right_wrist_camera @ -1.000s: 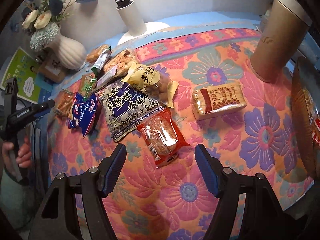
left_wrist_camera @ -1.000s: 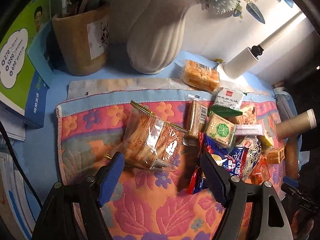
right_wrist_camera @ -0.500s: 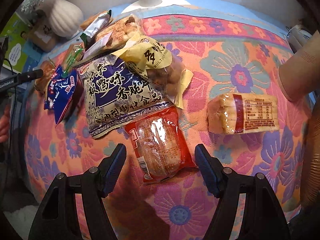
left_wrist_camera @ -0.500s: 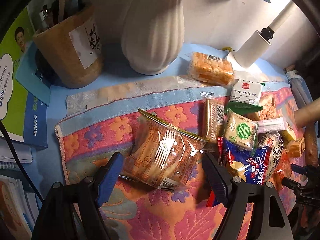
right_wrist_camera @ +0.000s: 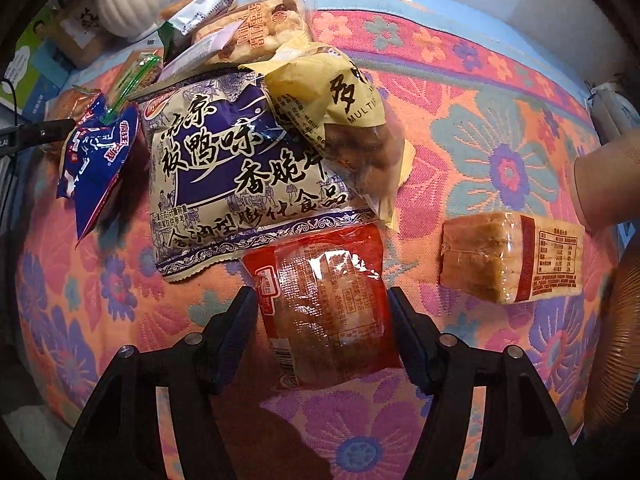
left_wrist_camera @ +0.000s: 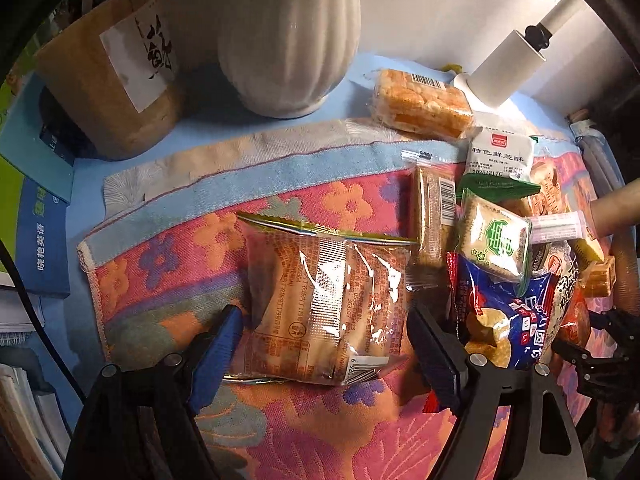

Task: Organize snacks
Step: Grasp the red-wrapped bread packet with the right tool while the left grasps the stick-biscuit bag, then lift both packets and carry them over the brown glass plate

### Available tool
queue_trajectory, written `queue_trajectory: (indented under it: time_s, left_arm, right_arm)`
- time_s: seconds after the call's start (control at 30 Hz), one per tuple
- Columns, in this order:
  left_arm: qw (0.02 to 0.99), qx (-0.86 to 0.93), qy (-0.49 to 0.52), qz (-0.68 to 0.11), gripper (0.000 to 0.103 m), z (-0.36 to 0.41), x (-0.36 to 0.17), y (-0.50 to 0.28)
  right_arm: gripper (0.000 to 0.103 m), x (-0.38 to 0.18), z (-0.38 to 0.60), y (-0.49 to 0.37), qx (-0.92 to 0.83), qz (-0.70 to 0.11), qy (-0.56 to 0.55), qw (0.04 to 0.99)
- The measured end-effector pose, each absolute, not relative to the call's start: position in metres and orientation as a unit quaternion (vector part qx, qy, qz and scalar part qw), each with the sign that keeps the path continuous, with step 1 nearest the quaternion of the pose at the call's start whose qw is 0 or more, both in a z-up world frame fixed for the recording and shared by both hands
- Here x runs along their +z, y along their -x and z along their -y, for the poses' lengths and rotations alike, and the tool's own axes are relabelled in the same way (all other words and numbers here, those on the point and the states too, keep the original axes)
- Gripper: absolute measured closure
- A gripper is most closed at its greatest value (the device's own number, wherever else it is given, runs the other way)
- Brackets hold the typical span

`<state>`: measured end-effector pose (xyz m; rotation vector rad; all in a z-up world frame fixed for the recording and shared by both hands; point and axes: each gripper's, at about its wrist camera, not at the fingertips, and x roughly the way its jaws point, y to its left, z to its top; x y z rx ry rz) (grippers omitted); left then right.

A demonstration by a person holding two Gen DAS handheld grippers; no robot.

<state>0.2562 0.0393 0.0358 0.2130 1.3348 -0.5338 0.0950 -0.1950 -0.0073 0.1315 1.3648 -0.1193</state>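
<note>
A clear packet of biscuits (left_wrist_camera: 328,308) lies on the floral cloth (left_wrist_camera: 160,276). My left gripper (left_wrist_camera: 326,332) points down over it with a finger on each side; its jaws are opening and the pads stand just off the wrapper. A red packet with a round cake (right_wrist_camera: 324,312) lies between the fingers of my right gripper (right_wrist_camera: 322,308). Those jaws are closing, with the pads at the packet's edges and no visible squeeze. A pile of snacks (left_wrist_camera: 492,240) lies right of the clear packet.
Beside the red packet lie a large blue-and-white bag (right_wrist_camera: 240,184), a yellow bag (right_wrist_camera: 340,120) and a sliced-cake packet (right_wrist_camera: 512,260). A brown tube (right_wrist_camera: 604,184) stands at the right. A white vase (left_wrist_camera: 288,36), a brown holder (left_wrist_camera: 108,72) and a lint roller (left_wrist_camera: 508,68) line the back.
Both grippers have sunk toward the cloth, each now straddling its packet. The left jaws stand slightly wider than before. The right jaws have narrowed around the red packet.
</note>
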Motion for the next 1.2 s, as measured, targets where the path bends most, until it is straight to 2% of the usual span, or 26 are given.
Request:
queue_trajectory:
  time_s: [0.03,0.1,0.3,0.73,1.2]
  left_arm:
    - [0.75,-0.242,-0.098,-0.608,0.021,-0.039,0.034,-0.255]
    - [0.754,-0.236,-0.095,-0.606,0.032,-0.039,0.032,-0.254]
    - [0.767,-0.235,-0.08,-0.591,0.041,-0.047,0.039,-0.243]
    - [0.778,-0.276,-0.046,-0.562,0.041,-0.055,0.088,-0.214]
    - [0.759,-0.39,-0.098,-0.513,0.041,0.029,0.139,-0.167]
  right_arm:
    - [0.05,-0.007,0.191,-0.095,-0.054,-0.628,-0.06,0.774]
    - [0.053,-0.008,0.188,-0.095,-0.055,-0.626,-0.062,0.775]
    - [0.054,-0.001,0.189,-0.078,-0.054,-0.619,-0.085,0.779]
    - [0.055,0.029,0.186,-0.02,-0.066,-0.596,-0.12,0.791]
    - [0.055,0.084,0.204,0.05,-0.106,-0.54,-0.176,0.816]
